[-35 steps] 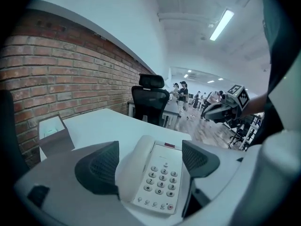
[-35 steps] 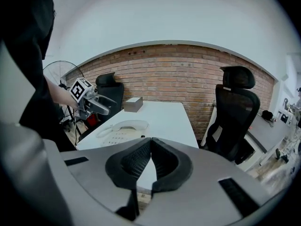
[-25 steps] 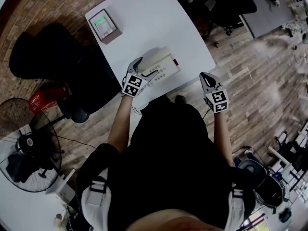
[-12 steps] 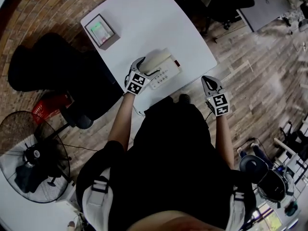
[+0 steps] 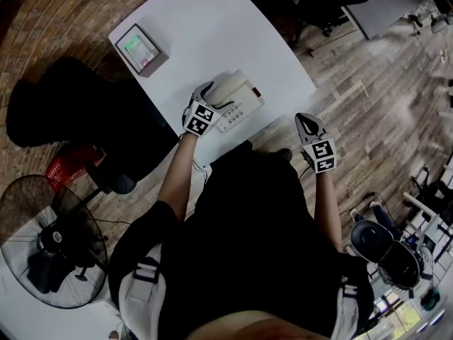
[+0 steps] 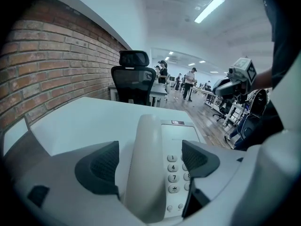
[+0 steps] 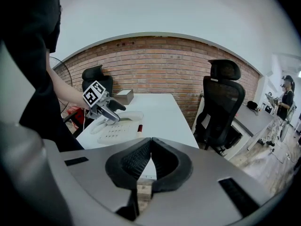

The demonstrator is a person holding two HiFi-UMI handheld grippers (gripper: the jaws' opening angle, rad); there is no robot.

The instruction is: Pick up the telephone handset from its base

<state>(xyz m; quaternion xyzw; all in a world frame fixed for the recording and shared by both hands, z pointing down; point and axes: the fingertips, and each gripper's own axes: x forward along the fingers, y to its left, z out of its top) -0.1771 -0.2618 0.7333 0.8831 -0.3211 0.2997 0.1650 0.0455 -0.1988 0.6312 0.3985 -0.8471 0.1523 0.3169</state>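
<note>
Left gripper (image 6: pixel 153 161) jaws spread wide, straddling the handset (image 6: pixel 148 173), a gap showing at the left pad. Handset lies seated on its base (image 6: pixel 181 135), keypad under the right jaw. Right gripper (image 7: pixel 150 145) jaws pressed together, empty, well apart from the phone, off the table (image 5: pixel 212 27) edge.

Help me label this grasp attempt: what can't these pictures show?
Handset near end: left gripper view, hidden behind the left gripper body.
Keypad right columns: same view, behind one pad.
Red label on the base: same view, too small to read.
Box display: head view, too small to read.
</note>
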